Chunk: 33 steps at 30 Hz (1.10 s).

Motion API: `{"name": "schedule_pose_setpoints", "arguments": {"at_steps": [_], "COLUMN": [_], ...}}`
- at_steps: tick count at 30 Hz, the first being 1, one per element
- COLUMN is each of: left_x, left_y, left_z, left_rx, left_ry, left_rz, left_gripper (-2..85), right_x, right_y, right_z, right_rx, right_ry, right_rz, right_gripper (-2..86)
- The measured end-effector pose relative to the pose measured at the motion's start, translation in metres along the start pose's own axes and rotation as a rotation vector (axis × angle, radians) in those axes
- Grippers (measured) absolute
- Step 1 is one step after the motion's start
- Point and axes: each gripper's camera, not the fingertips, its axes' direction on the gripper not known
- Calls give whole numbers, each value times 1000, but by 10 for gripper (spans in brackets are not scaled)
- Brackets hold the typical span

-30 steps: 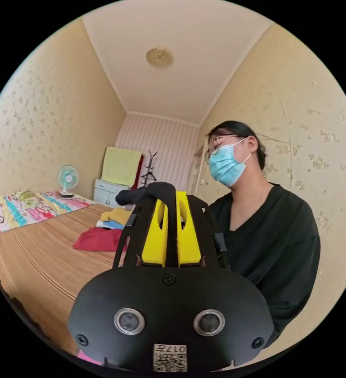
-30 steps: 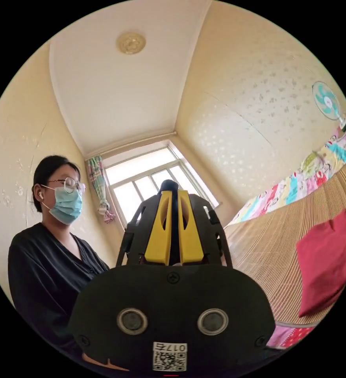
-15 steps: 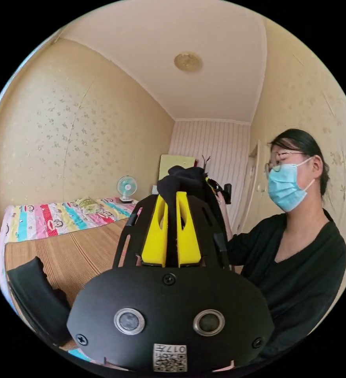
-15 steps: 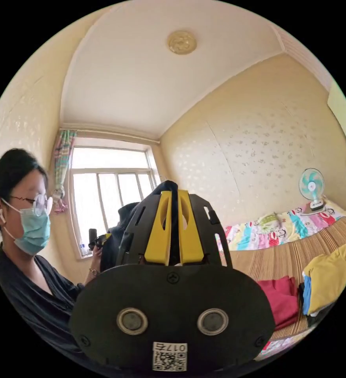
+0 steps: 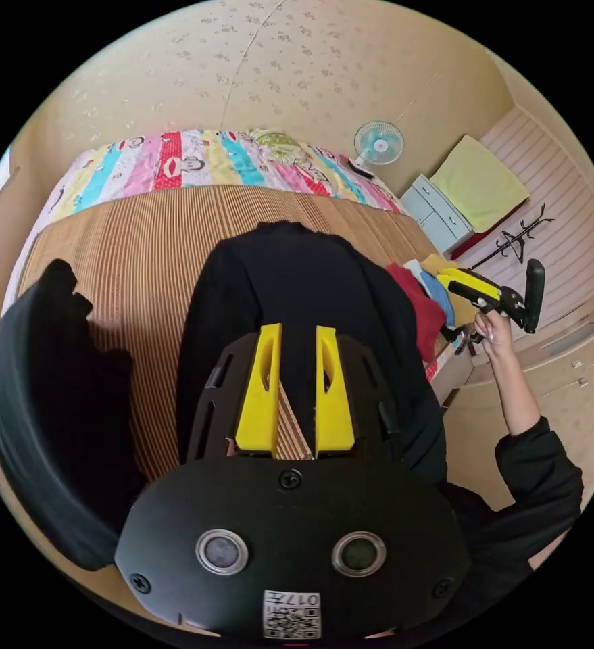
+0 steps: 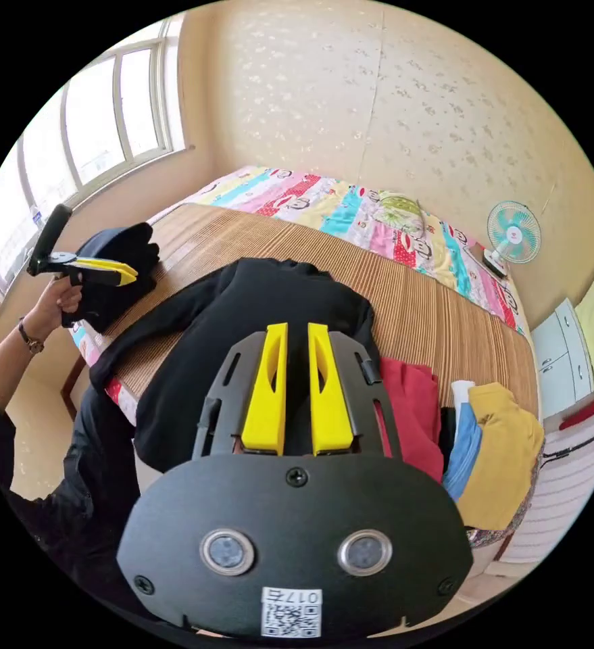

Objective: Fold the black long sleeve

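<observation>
The black long sleeve [image 5: 290, 284] [image 6: 269, 304] lies spread on the striped bed mat [image 5: 148, 270], its lower part hanging over the near edge. My left gripper [image 5: 298, 330] hovers above it, open, with mat and black cloth visible through the gap. In the right gripper view that same left gripper [image 6: 124, 274] is held by a hand at the left, over the bed's corner. My right gripper [image 6: 297, 328] is also above the garment with a narrow gap between its jaws and nothing pinched. The left gripper view shows it [image 5: 445, 276] raised in a hand at the right.
A dark folded garment [image 5: 46, 405] [image 6: 117, 270] sits at the mat's corner. Red [image 6: 411, 405], blue and yellow [image 6: 506, 439] clothes are stacked beside the black one. A small fan [image 6: 513, 233], a colourful sheet [image 6: 351, 203] and a pale cabinet [image 5: 432, 209] line the far side.
Both grippers were raised and shut on black cloth; they have since tipped down toward the bed. The long sleeve now lies on the mat and both jaws have let go.
</observation>
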Motion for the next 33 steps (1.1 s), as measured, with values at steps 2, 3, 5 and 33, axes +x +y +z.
{"name": "schedule_pose_setpoints", "arguments": {"at_steps": [2,3,5,33], "left_x": [2,6,11,-20], "left_y": [33,52,78,354], "left_z": [53,79,109,14], "left_rx": [-53,-69,-96,169], "left_ry": [21,42,61,-7], "left_rz": [-4,-6,-17,-167], "left_gripper": [87,89,88,-9], "right_x": [-32,-48,-63,31], "right_y": [32,52,82,292], "right_z": [51,85,130,44], "right_rx": [-81,-149,-246,-255], "right_ry": [-49,-81,-108,-191], "right_rz": [-15,0,55,424], "right_gripper": [68,70,64,49]}}
